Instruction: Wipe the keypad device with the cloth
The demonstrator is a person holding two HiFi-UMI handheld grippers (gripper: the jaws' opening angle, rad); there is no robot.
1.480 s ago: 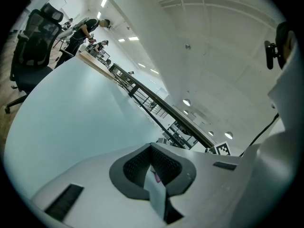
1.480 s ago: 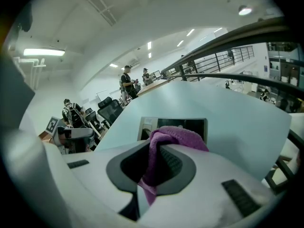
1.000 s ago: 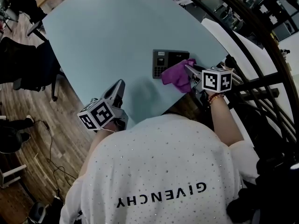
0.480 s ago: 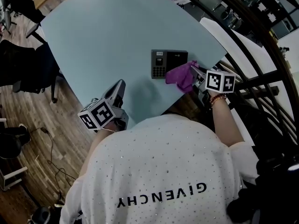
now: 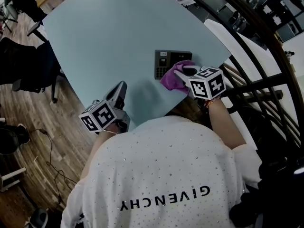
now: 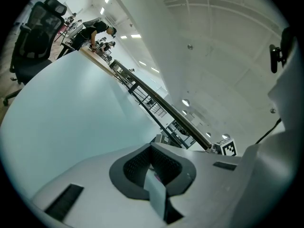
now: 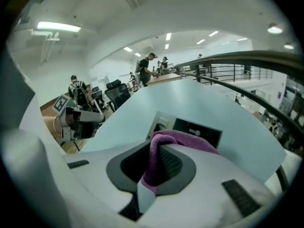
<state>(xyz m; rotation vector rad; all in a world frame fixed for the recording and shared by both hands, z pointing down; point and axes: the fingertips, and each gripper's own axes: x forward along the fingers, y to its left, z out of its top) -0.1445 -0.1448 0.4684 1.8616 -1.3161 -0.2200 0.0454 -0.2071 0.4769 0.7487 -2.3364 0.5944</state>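
- A pale blue table (image 5: 109,37) fills the head view. It is bare apart from one small unit near its right edge, a spot within easy reach of the right arm.
- A person in a white shirt (image 5: 161,175) leans in at the near edge with one tool in each hand. The right arm is stretched forward and the left is drawn back.
- The left gripper (image 5: 121,86) is held low over the near edge of the table, well apart from the work. Its own view shows the jaws together with nothing visible between them (image 6: 154,172). It appears to be parked clear so that the other tool has room.
- The right gripper (image 5: 177,72) reaches over the unit from the near right side. Its jaws are clamped on a fold of fabric (image 7: 153,167), which leaves the rest loose to drag across the surface.
- The keypad device (image 5: 165,61) lies flat, dark and rectangular, with its button block at the left end. That end is uncovered. The near right part is under the fabric, so the wiping seems to be working on that part of the face.
- The cloth (image 5: 172,80), purple and bunched, drapes from the right jaws onto the near right part of the device and touches it. In the right gripper view it curls over the jaw pad (image 7: 185,139), with the device's dark panel (image 7: 197,127) just beyond.
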